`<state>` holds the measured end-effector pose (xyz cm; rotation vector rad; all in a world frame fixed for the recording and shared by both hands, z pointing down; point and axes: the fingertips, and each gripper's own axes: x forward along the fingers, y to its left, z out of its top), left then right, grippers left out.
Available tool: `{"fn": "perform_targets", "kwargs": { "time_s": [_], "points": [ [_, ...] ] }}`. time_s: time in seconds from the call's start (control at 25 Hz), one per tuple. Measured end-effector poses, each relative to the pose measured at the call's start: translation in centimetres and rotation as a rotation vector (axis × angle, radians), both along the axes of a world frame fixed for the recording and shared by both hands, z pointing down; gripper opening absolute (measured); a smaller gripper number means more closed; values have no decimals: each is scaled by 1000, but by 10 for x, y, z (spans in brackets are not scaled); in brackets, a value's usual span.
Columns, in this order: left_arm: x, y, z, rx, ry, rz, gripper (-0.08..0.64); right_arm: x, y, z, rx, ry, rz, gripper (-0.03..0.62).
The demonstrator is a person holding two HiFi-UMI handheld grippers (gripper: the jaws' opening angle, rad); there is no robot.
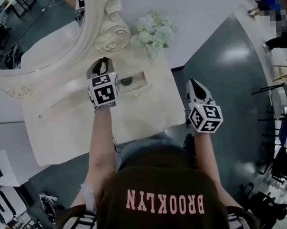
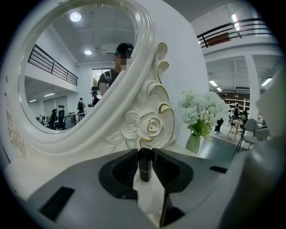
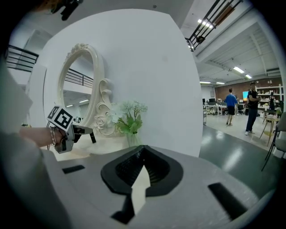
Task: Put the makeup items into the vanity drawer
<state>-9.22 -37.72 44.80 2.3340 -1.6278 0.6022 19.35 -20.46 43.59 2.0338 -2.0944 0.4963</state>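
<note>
jaws of the left gripper (image 2: 145,154) clenched a small black cylindrical lipstick tube (image 2: 144,167), upright, over the white vanity table (image 1: 148,117); the open white drawer (image 1: 134,91) lay at its 3 o'clock. right gripper (image 3: 143,154) jaws were pressed together, empty.

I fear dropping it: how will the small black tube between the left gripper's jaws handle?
The black tube looks rigid and glossy, so it may slip in the left gripper's pinch. It seems small and probably light. Being round and slim, it would likely roll if laid down.
</note>
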Motion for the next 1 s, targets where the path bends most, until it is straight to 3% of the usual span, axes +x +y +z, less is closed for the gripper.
{"fn": "perform_targets", "kwargs": {
  "time_s": [0.52,1.0],
  "points": [
    [5,34,-7,20,20,121,94,-32,37,-1,26,4,36,-3],
    [9,76,-9,22,25,93,94,-26,57,-1,33,-11,-30,-3]
  ]
}}
